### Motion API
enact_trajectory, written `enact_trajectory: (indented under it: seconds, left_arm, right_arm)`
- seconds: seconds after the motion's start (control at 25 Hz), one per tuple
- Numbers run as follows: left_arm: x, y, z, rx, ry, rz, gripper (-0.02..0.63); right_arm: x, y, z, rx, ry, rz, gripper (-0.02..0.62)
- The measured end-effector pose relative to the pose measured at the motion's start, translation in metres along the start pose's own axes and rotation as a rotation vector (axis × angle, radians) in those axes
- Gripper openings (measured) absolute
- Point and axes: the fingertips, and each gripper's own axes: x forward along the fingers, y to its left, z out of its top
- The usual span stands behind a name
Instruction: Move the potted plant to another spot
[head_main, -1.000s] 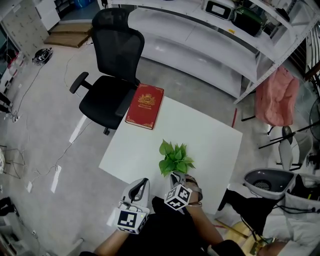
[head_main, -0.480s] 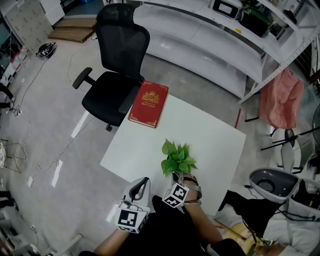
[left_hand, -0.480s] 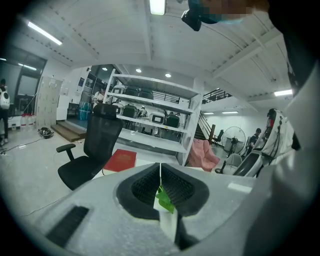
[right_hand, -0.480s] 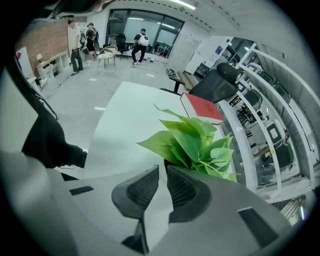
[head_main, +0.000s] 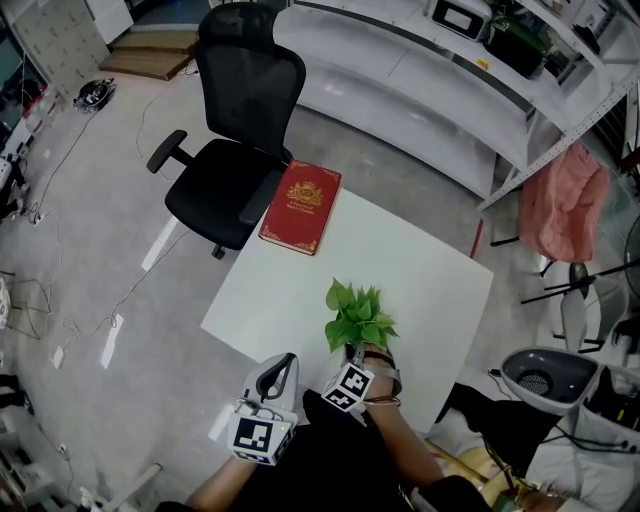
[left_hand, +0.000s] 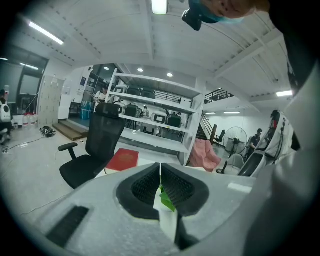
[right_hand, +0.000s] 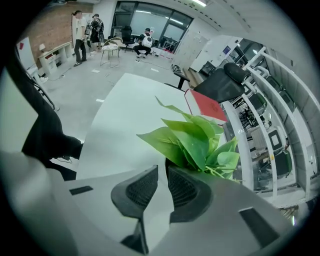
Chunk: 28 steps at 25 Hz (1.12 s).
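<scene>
White table (head_main: 425, 268) bears potted plant (head_main: 358, 318), pinched by right tongs (right_hand: 162, 174).

L tool (left_hand: 160, 182) jaws together, empty; R tool (right_hand: 162, 185) clamped on potted plant (right_hand: 200, 142)

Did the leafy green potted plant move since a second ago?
No. The leafy green potted plant keeps its spot relative to the red hardcover book.

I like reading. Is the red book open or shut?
Shut: the red book lies flat on the white table, cover up.
</scene>
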Motion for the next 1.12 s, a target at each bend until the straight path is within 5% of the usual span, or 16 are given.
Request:
enact_trajectory:
  seconds: [1.12]
  left_arm:
    - [-0.045, 0.015, -0.006, 0.014, 0.001, -0.037, 0.021]
  right_arm:
    - [0.001, 0.017, 0.003, 0.003, 0.054, -0.060, 0.034]
